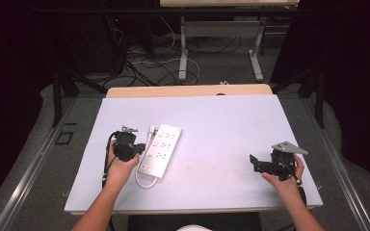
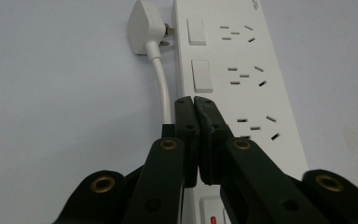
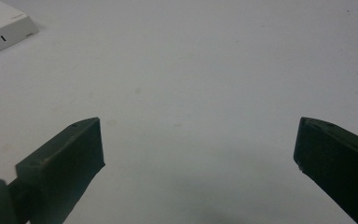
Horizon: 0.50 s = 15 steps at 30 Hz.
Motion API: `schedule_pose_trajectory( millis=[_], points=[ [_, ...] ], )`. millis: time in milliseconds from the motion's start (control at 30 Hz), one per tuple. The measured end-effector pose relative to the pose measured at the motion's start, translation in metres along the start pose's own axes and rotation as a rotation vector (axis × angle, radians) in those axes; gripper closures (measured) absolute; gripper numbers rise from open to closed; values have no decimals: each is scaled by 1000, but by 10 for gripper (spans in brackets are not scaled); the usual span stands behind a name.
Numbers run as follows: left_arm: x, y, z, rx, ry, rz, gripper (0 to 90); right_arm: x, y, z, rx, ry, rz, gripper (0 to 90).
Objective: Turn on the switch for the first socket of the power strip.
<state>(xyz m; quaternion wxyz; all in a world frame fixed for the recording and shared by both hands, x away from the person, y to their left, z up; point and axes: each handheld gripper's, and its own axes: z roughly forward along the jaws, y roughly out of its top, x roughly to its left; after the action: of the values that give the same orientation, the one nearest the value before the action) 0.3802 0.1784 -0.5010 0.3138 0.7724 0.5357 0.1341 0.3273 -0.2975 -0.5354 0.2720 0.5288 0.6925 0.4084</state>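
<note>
Your left gripper has its jaws pressed together with nothing between them. The tips hang over the near-left edge of the power strip, just below its second rocker switch; whether they touch the strip you cannot tell from here. The white cable runs up along the strip's left side, just beside your jaws, to the plug, which lies on the table with its pins against the strip's edge.

In the high view the strip lies left of centre on the pale table, angled slightly, with the cable looping round its near end. Your left gripper sits at its left side.

Your right gripper is spread wide over bare table, well apart from the strip, holding nothing. In the high view it rests near the right edge, pointing left.
</note>
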Motion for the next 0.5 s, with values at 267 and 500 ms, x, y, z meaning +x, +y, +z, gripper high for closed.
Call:
schedule_pose_trajectory(
  millis=[267,500],
  points=[
    [0,0,5,45,-13,-18,899,0,0,0,3,3,-2,11],
    [-1,0,10,75,-22,-30,900,0,0,0,7,2,-3,11]
  ],
)
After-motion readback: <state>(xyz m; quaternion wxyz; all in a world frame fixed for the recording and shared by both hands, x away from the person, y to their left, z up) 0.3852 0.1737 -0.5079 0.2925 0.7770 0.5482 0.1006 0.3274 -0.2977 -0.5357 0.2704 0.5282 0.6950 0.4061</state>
